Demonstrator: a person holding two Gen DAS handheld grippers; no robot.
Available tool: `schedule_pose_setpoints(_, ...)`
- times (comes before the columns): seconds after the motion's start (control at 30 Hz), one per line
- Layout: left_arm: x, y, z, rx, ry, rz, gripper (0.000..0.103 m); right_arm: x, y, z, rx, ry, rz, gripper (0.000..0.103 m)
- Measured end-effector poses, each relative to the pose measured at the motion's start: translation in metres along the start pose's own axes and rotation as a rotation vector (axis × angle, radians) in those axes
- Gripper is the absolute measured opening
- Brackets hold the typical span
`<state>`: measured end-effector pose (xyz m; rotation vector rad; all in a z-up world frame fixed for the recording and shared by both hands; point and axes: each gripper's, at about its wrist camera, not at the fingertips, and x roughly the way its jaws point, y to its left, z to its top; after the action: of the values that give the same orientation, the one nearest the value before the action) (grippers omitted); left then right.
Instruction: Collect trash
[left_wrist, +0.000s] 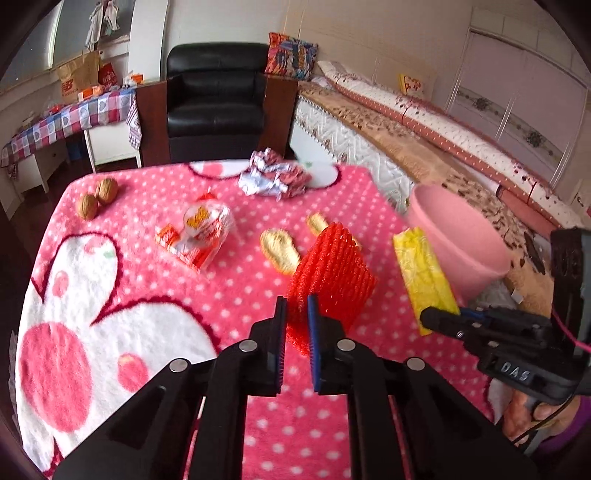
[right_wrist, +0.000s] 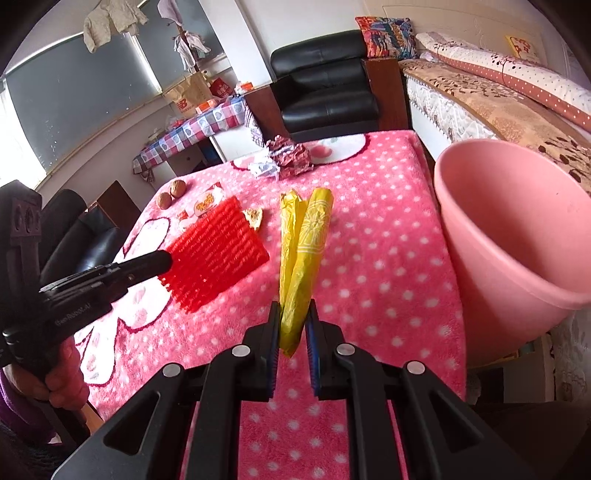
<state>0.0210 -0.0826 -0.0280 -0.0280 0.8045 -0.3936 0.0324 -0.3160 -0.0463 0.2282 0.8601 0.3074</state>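
Left tool (left_wrist: 296, 301): pads clamped on near edge of red foam net (left_wrist: 332, 269), which is lifted off the bench (left_wrist: 147, 295). Right tool (right_wrist: 291, 308): pads pinched on lower end of yellow wrapper (right_wrist: 303, 251), held up beside the pink bucket (right_wrist: 517, 240). Bucket sits at the bench's edge. Further from bucket: crumpled foil (left_wrist: 273, 175), candy wrapper (left_wrist: 199, 236), two walnuts (left_wrist: 98, 197), peel scraps (left_wrist: 277, 249). Judgement: net is light, springy and compressible, so an edge grip suffices; wrapper is thin, limp and slick, so pinch firmly near its end.
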Motion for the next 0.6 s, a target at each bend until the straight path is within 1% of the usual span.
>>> schedule_pose_setpoints(0.07,-0.006,-0.008,0.008,0.003,-0.039,-0.012,0.01,-0.006,-0.002,0.003,0.002,-0.024,-0.007,0.012)
schedule_pose_setpoints(0.17,-0.011,-0.025,0.02,0.032,-0.097,-0.01,0.01,-0.017,-0.008,0.01,0.006,-0.069,-0.026,0.012)
schedule_pose_setpoints(0.27,-0.012,-0.042,0.031,0.051,-0.136,-0.019,0.01,-0.029,-0.018,0.018,0.015,-0.117,-0.06,0.012)
schedule_pose_setpoints(0.43,-0.001,-0.074,0.048,0.066,-0.15,-0.058,0.01,-0.049,-0.047,0.026,0.068,-0.183,-0.116,0.012)
schedule_pose_setpoints(0.6,0.015,-0.107,0.059,0.111,-0.15,-0.083,0.01,-0.065,-0.082,0.029,0.13,-0.218,-0.165,0.013)
